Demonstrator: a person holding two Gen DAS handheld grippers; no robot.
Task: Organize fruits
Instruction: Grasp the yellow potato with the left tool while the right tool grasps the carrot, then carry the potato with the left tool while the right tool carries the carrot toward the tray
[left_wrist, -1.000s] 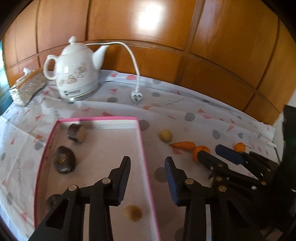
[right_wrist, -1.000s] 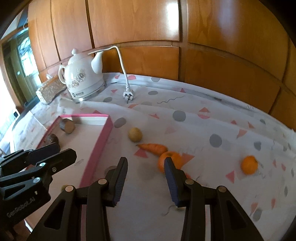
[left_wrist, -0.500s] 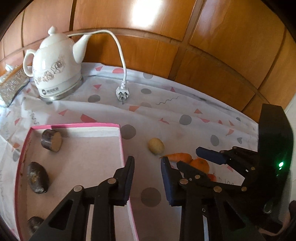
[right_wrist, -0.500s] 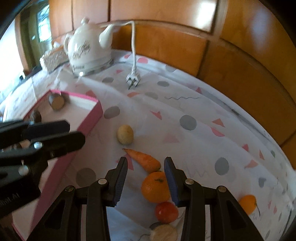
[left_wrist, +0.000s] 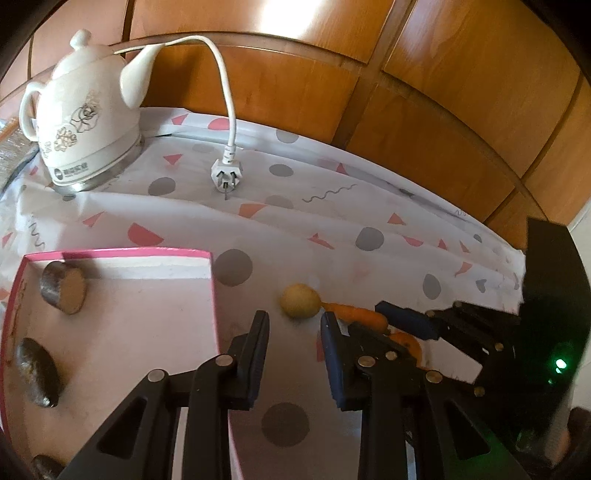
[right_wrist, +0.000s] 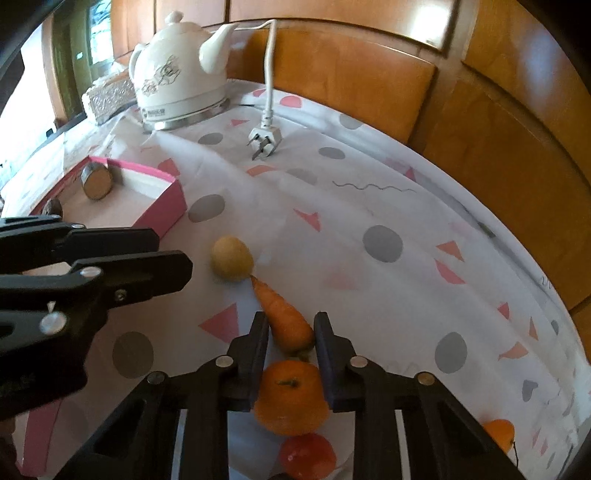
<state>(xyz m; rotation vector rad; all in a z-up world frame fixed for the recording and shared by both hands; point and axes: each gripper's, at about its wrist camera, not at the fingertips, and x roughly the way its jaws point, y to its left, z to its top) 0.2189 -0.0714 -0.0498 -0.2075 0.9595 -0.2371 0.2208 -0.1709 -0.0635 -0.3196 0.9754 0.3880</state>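
Observation:
A pink-edged tray (left_wrist: 122, 254) (right_wrist: 166, 206) holds several brown pieces, one a cut round (left_wrist: 64, 290) (right_wrist: 96, 181). On the cloth lie a small yellow fruit (left_wrist: 300, 301) (right_wrist: 232, 258), a carrot (right_wrist: 284, 321) (left_wrist: 354, 312), an orange (right_wrist: 291, 398), a red fruit (right_wrist: 307, 456) and a second orange (right_wrist: 498, 435) at the right. My left gripper (left_wrist: 293, 325) is open just short of the yellow fruit. My right gripper (right_wrist: 290, 328) is open, its jaws on either side of the carrot's thick end, above the orange.
A white kettle (left_wrist: 85, 125) (right_wrist: 181, 70) stands at the back left, its cord and plug (left_wrist: 226, 175) (right_wrist: 264, 140) lying on the patterned cloth. A silvery box (right_wrist: 107, 98) sits beside the kettle. A wooden wall panel (left_wrist: 406, 92) runs behind the table.
Both grippers have moved forward and lower. The left one has come from over the tray to the yellow fruit. The right one has closed in on the carrot and orange.

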